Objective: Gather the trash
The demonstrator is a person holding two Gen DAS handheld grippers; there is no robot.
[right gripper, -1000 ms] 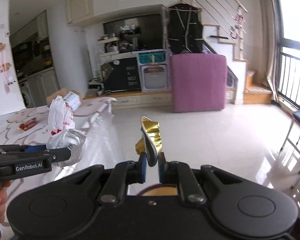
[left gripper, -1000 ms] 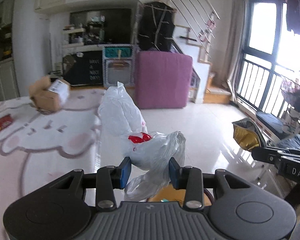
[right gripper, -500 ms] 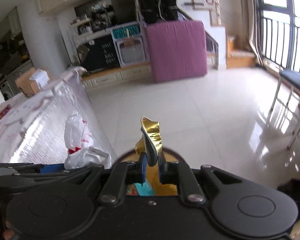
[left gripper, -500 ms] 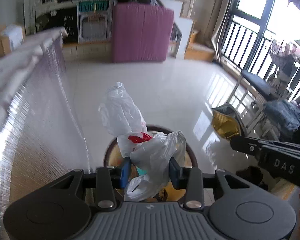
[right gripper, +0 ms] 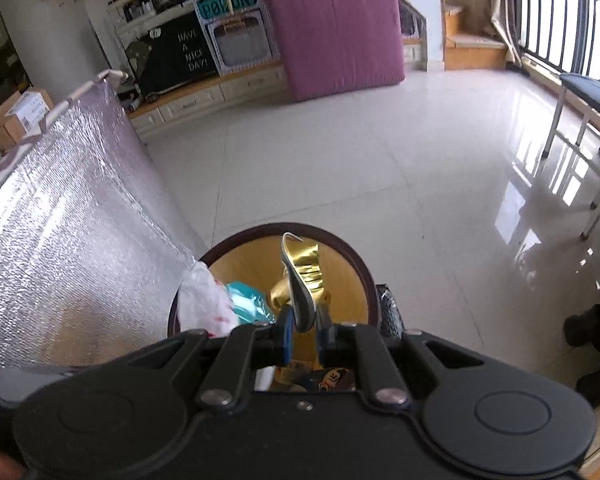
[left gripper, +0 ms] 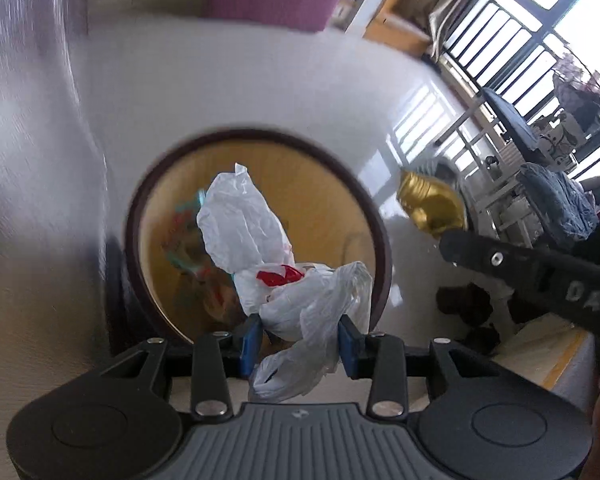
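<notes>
White tiled floor (right gripper: 340, 168), round bin (left gripper: 382, 248) standing on it, mouth up. Left claw (left gripper: 298, 340) is clamped on a crumpled white plastic bag (left gripper: 256, 236), hung directly over the bin mouth. Right claw (right gripper: 302, 330) is pinched on gold foil wrapper (right gripper: 304, 268), also above the opening. Straight drop is judged enough.

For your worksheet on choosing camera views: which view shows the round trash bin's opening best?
The left wrist view: the trash bin shows nearly its whole dark rim and yellow inside, under the white plastic bag. In the right wrist view, the right gripper and its gold wrapper hide the near half.
</notes>
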